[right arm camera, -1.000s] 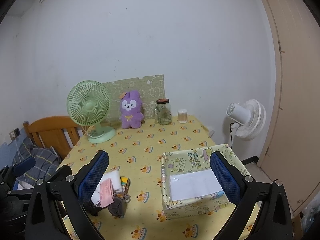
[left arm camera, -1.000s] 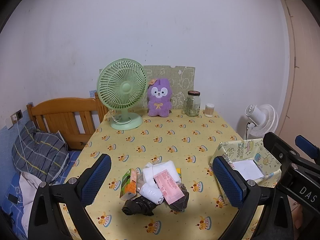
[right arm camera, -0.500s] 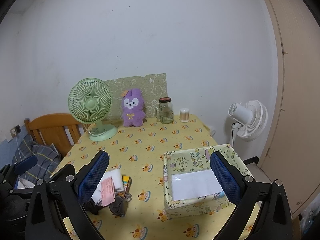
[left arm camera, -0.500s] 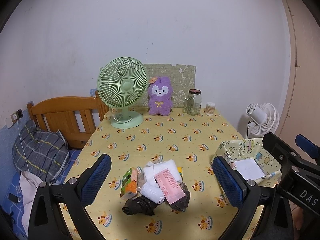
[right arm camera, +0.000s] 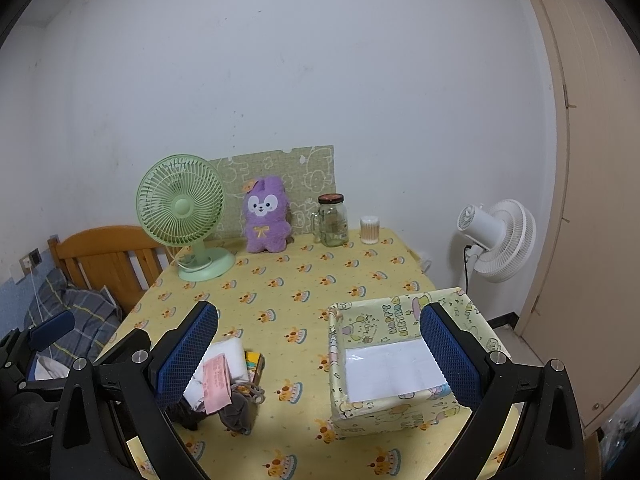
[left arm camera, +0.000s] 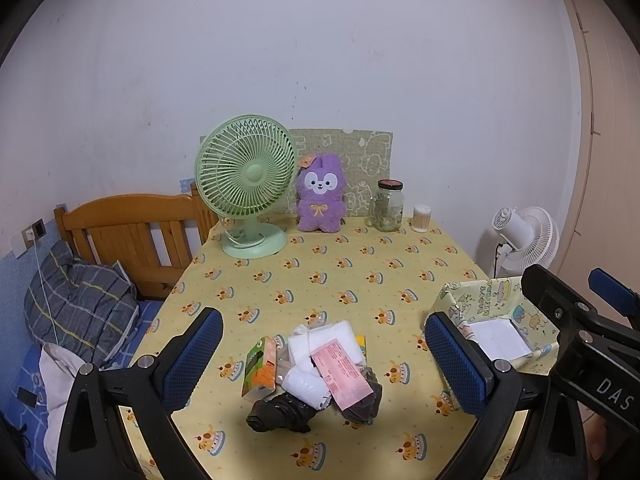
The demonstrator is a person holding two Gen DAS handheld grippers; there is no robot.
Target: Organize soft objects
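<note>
A small pile of soft things lies near the table's front: white packs (left arm camera: 320,340), a pink packet (left arm camera: 340,372) (right arm camera: 216,384), an orange-green pack (left arm camera: 260,368), a black bag (left arm camera: 280,412) and a dark cloth (right arm camera: 236,408). A yellow patterned box (right arm camera: 400,320) (left arm camera: 492,300) with white paper inside stands right of the pile. My left gripper (left arm camera: 320,356) hangs open above the pile, nothing held. My right gripper (right arm camera: 316,356) is open above the gap between pile and box. A purple plush (left arm camera: 320,200) sits at the back.
A green desk fan (left arm camera: 248,184), a glass jar (left arm camera: 386,208) and a small cotton-swab cup (left arm camera: 422,218) line the far edge of the yellow tablecloth (left arm camera: 340,272). A wooden bed frame (left arm camera: 132,232) stands left, a white floor fan (right arm camera: 496,240) right.
Both views have tilted slightly upward and back; the table contents sit a little lower in frame. Nothing on the table has moved and both grippers stay open.
</note>
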